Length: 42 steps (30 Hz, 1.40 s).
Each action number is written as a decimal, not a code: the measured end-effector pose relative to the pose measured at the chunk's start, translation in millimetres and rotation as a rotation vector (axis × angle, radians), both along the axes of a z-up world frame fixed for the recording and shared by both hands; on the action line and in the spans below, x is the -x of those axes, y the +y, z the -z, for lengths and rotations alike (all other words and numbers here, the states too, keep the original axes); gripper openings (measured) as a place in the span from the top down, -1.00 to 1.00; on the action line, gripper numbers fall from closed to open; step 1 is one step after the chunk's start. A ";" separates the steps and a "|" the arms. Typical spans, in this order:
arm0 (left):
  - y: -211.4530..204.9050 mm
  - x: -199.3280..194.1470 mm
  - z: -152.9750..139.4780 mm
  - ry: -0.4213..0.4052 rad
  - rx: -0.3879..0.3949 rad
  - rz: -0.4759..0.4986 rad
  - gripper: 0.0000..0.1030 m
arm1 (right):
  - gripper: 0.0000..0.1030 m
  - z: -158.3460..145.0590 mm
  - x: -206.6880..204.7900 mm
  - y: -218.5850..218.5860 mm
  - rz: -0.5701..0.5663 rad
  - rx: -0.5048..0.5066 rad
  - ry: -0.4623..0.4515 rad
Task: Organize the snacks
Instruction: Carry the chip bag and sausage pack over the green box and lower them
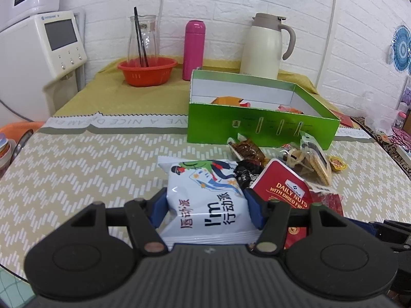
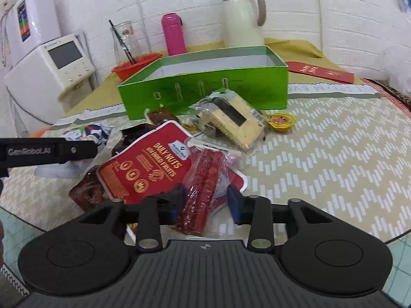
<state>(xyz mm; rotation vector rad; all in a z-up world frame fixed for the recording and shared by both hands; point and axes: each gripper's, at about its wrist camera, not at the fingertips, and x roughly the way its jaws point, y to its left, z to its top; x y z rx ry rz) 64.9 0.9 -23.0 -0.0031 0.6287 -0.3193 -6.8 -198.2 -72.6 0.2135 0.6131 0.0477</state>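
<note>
Pickup is in hand: the left gripper (image 1: pixel 206 209) has its jaws clamped on the white snack bag (image 1: pixel 205 200), the right gripper (image 2: pixel 205 201) brackets the red candy packet (image 2: pixel 203 190) loosely (jaws apart), and both next need lifting toward the green box (image 1: pixel 257 128) at 12 o'clock.

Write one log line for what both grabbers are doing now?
left gripper: around white snack bag | right gripper: around red candy pack | green box: open

One green box (image 1: pixel 257 128), one red bowl (image 1: pixel 147 70), one pink bottle (image 1: pixel 194 48), one cream jug (image 1: pixel 264 46), one glass carafe (image 1: pixel 143 38).
</note>
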 end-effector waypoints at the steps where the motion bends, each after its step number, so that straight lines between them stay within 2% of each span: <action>1: -0.2 0.3 -0.4 -0.002 0.000 0.001 -0.19 | 0.05 -0.5 1.9 -1.3 -0.006 0.001 0.000; 5: -2.5 2.1 -0.6 -0.001 -0.001 0.005 -0.19 | 0.07 -4.4 11.8 -10.4 0.015 -0.027 -0.018; 11: -4.1 6.1 -3.4 -0.005 -0.005 -0.001 -0.19 | 0.07 -25.1 26.0 -18.0 0.044 -0.031 -0.109; 17: -8.6 17.0 -4.9 0.004 -0.015 0.011 -0.19 | 0.07 -22.8 32.8 -13.7 -0.005 -0.055 -0.101; 22: -16.7 16.7 -11.7 -0.014 -0.018 0.020 -0.19 | 0.07 -29.4 27.3 -14.5 -0.042 -0.037 -0.117; 25: -22.6 4.1 -21.4 -0.039 -0.002 0.024 -0.19 | 0.07 -42.8 13.0 -23.1 -0.055 -0.016 -0.150; 29: -37.0 -27.2 -35.9 -0.087 0.005 0.026 -0.19 | 0.07 -66.1 -19.4 -44.7 -0.029 0.010 -0.240; 32: -49.1 -56.0 -44.1 -0.093 0.047 0.029 -0.19 | 0.07 -75.9 -46.4 -62.3 0.008 -0.004 -0.291; 37: -72.7 -92.9 -46.8 -0.128 0.050 0.015 -0.19 | 0.06 -74.7 -80.0 -75.9 0.065 -0.017 -0.284; 42: -86.7 -131.2 -38.8 -0.110 0.037 0.036 -0.20 | 0.05 -70.1 -112.6 -73.6 0.011 0.035 -0.298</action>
